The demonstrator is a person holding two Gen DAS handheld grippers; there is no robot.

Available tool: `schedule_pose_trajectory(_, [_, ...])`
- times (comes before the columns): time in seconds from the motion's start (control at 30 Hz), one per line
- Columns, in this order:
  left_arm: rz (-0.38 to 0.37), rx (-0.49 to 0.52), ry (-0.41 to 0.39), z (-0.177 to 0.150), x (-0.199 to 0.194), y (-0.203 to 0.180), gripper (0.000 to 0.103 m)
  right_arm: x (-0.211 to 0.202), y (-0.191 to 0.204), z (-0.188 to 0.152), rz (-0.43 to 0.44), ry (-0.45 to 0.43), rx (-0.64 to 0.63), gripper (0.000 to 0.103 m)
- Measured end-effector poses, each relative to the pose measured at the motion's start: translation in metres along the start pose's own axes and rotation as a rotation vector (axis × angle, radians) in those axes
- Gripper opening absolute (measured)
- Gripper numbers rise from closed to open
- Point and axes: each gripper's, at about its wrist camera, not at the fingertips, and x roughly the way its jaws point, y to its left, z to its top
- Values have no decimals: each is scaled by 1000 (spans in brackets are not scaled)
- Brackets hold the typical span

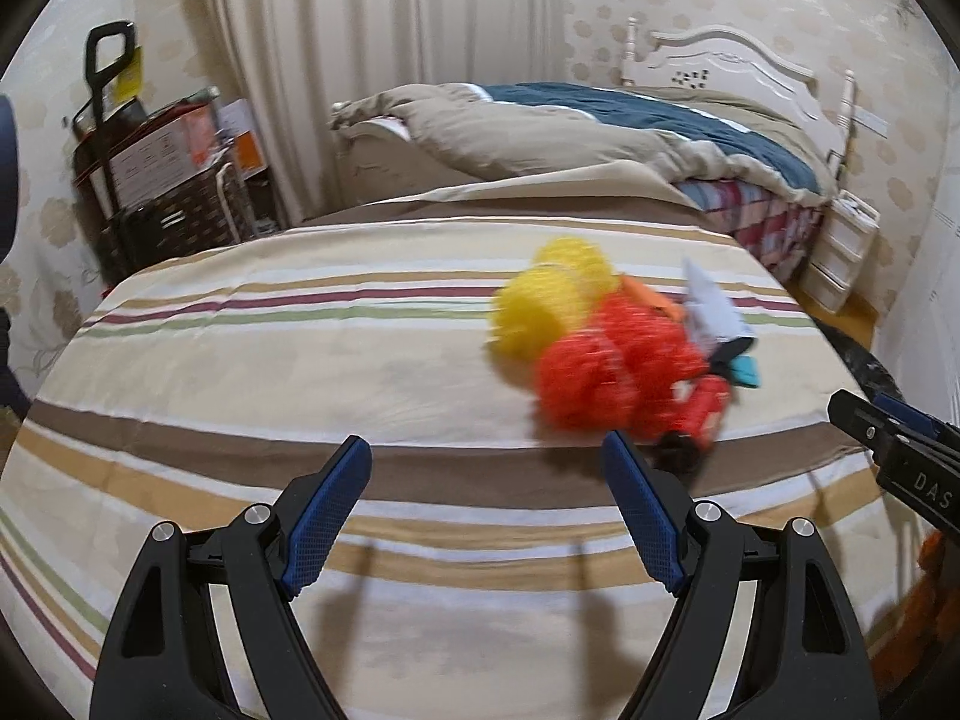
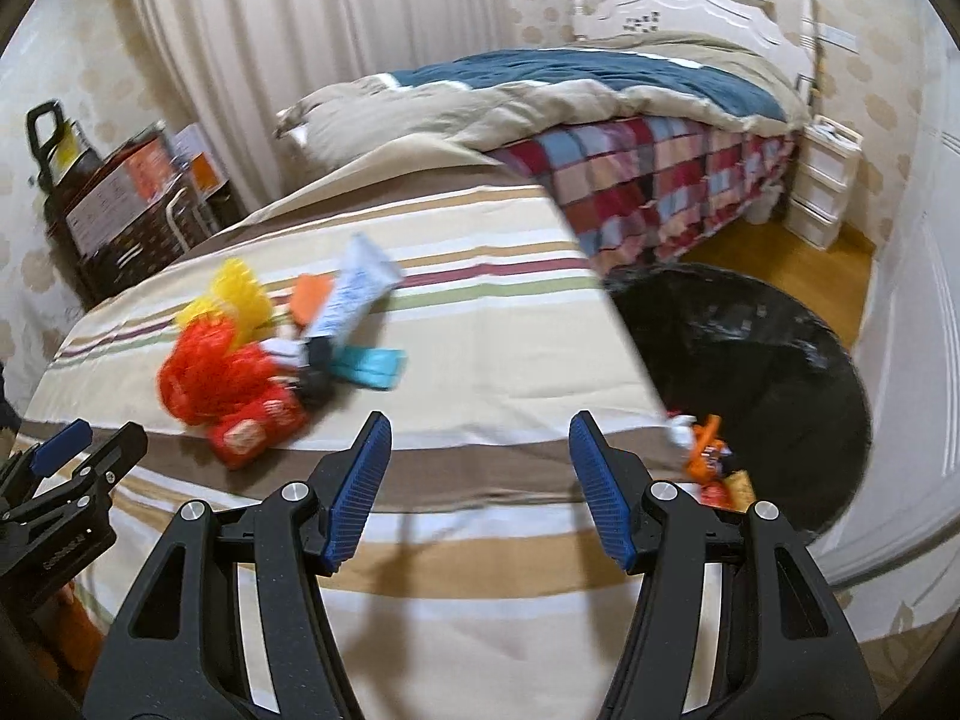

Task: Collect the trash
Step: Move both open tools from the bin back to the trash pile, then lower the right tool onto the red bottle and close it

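Observation:
A pile of trash lies on the striped bedcover (image 1: 300, 360): yellow mesh (image 1: 540, 306), red mesh (image 1: 600, 378), a red packet (image 2: 252, 429), a white tube (image 2: 354, 294), a teal wrapper (image 2: 369, 366) and an orange scrap (image 2: 309, 294). My left gripper (image 1: 486, 462) is open and empty, just short of the pile, which sits ahead to its right. My right gripper (image 2: 474, 438) is open and empty, with the pile ahead to its left. A black trash bag (image 2: 750, 372) stands open on the floor at the right, holding some wrappers (image 2: 708, 456).
A second bed with a plaid skirt (image 2: 660, 180) and a rumpled duvet lies behind. White drawers (image 2: 822, 180) stand by the headboard. Boxes and a trolley (image 1: 150, 168) fill the far left corner. The right gripper's body (image 1: 900, 450) shows at the left view's right edge.

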Motion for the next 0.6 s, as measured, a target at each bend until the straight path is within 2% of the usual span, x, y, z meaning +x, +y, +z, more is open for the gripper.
schedule_pose_trajectory(0.27, [38, -61, 8, -4, 3, 40, 79, 15, 49, 7, 55, 31, -52, 60])
schedule_pose_trajectory(0.5, [30, -98, 21, -3, 8, 54, 79, 29, 73, 11, 58, 64, -84, 62])
schedule_pose_trajectory(0.6, [27, -95, 21, -3, 9, 54, 79, 31, 75, 8, 53, 69, -86, 67])
